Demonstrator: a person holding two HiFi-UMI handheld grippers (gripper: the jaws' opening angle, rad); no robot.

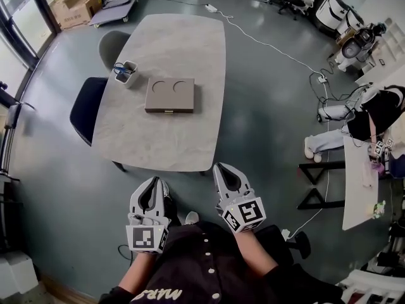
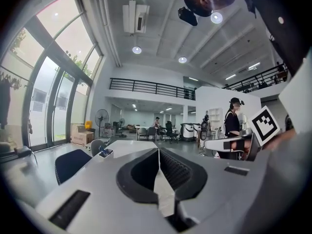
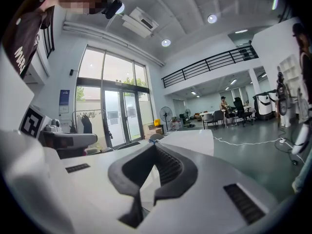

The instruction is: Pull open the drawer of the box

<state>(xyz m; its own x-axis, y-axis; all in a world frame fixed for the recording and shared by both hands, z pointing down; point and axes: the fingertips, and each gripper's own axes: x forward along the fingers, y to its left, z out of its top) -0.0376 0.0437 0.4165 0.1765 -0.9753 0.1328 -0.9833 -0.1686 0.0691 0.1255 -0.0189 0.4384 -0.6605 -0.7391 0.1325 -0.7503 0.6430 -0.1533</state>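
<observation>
Two hand-held grippers are held low by the person's lap, well short of the counter [image 1: 177, 43]. The left hand-held gripper [image 1: 154, 185] is seen with its jaws closed tip to tip, nothing between them. The right hand-held gripper [image 1: 224, 173] is likewise closed and empty.

One box [image 1: 169, 95] is seen mid-counter, flat and brown, with two round recesses in its top. A small pale pull [image 1: 168, 111] is just made out on its near edge, and this is taken as the drawer front.

The box is judged light and rigid, likely to slide on the smooth counter when pulled. It is best pinned from above by one gripper while the pull is pinched by the other.

One small holder [image 1: 125, 73] sits near the box's far-left corner. Two chairs [image 1: 88, 106] are counted at the counter's left side.
</observation>
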